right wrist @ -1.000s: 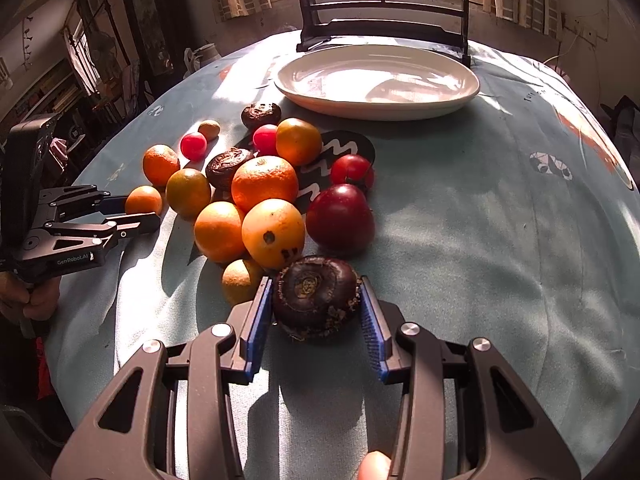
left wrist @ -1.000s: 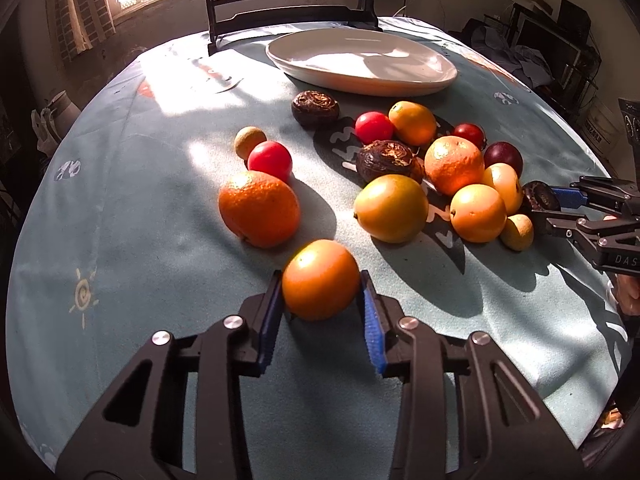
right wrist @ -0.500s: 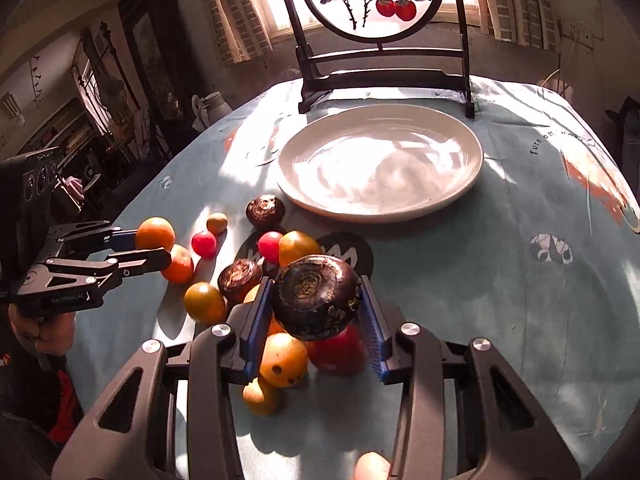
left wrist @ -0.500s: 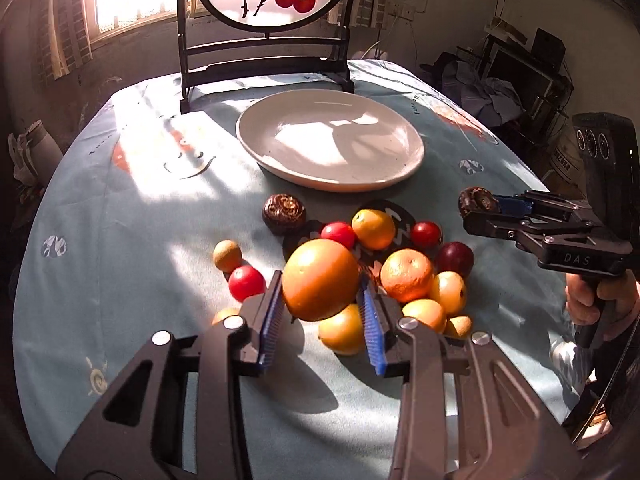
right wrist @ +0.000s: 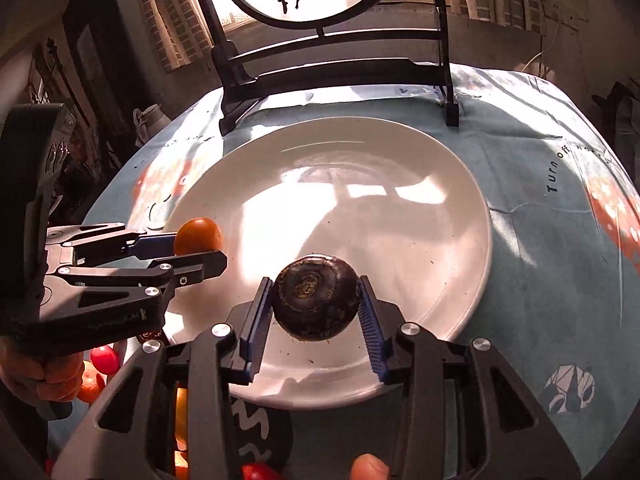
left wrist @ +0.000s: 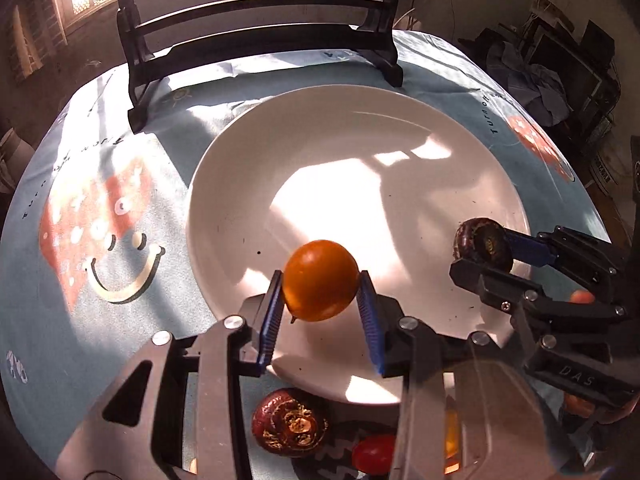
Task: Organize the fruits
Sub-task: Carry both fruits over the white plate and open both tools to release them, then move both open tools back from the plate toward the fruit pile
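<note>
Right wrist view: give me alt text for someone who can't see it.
The right gripper holds a dark round fruit above a bare white plate. At left, the left gripper holds an orange fruit over the plate's edge.

Black tool (left wrist: 320, 320) frames, blue ribbed pads (left wrist: 269, 320), silver screws.

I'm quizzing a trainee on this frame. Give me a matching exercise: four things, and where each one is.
Things:
1. orange
2. dark fruit
3. plate
4. red fruit

Places:
A. on the tablecloth, near the plate's front rim
B. in the right gripper
C. under both grippers
D. in the left gripper

Pairs: 1-D, 2-B, 3-C, 4-A
</note>
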### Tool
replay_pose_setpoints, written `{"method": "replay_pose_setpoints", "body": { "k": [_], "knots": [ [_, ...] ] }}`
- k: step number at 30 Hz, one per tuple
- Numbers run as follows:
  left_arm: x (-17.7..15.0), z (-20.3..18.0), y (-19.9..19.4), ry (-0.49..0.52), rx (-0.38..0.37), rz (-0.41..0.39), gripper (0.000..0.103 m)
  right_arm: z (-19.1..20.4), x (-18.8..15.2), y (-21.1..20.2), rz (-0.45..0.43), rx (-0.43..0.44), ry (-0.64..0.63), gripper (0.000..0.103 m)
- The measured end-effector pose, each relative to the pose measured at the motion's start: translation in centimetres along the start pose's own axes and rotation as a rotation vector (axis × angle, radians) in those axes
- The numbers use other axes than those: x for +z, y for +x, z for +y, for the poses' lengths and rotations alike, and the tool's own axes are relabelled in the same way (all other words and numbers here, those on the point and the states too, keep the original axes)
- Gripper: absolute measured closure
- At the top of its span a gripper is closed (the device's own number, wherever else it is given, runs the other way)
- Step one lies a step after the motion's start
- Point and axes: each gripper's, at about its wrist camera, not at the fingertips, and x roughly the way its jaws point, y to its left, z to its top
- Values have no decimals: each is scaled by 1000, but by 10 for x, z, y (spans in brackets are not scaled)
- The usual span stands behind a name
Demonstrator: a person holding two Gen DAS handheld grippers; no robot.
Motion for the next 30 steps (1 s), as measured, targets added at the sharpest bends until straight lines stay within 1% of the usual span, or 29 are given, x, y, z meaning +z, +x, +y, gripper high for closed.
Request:
{"method": "replay_pose_setpoints", "body": {
  "k": [4, 5, 6, 7, 8, 11, 12, 13, 14, 15, 16, 18, 20, 22, 23, 26, 30],
  "knots": [
    [2, 1, 8, -1, -8, 6, 66, 3, -2, 8, 17, 1, -21, 60],
    [2, 1, 7, -5, -7, 3, 65, 4, -2, 8, 15, -2, -24, 55],
    [2, 1, 5, -8, 0, -2, 60, 5, -2, 6, 14, -9, -28, 55],
    [1, 1, -1, -12, 9, -18, 42, 6, -1, 2, 13, -14, -29, 55],
    [-1, 1, -9, -16, 16, -46, 36, 6, -2, -4, 1, -17, -24, 55],
    [-13, -1, -41, -4, 21, -108, 29, 9, -10, -33, -52, -9, -12, 55],
    [-21, -1, -54, -5, 33, -133, 20, 10, -16, -43, -64, -3, -12, 55],
    [-30, -1, -67, -7, 54, -163, 8, 11, -23, -53, -74, 6, -10, 55],
    [-42, -1, -79, -10, 79, -196, 4, 12, -32, -61, -81, 22, -5, 55],
    [-55, 0, -91, -13, 98, -228, 2, 12, -41, -68, -85, 46, 3, 55],
    [-68, 1, -99, -15, 101, -254, 2, 12, -52, -74, -82, 69, 14, 55],
    [-94, 4, -111, -24, 95, -288, 2, 11, -72, -78, -49, 110, 40, 55],
    [-116, 6, -118, -27, 103, -296, 2, 13, -90, -78, -6, 159, 57, 55],
    [-138, 9, -122, -45, 98, -305, 2, 15, -104, -80, 10, 181, 60, 55],
    [-145, 12, -122, -58, 100, -296, 2, 14, -109, -80, 17, 185, 64, 55],
    [-163, 23, -124, -109, 94, -281, 2, 10, -117, -81, 34, 200, 102, 55],
    [-179, 38, -129, -167, 103, -291, 2, 6, -119, -85, 30, 207, 126, 55]
  ]
}}
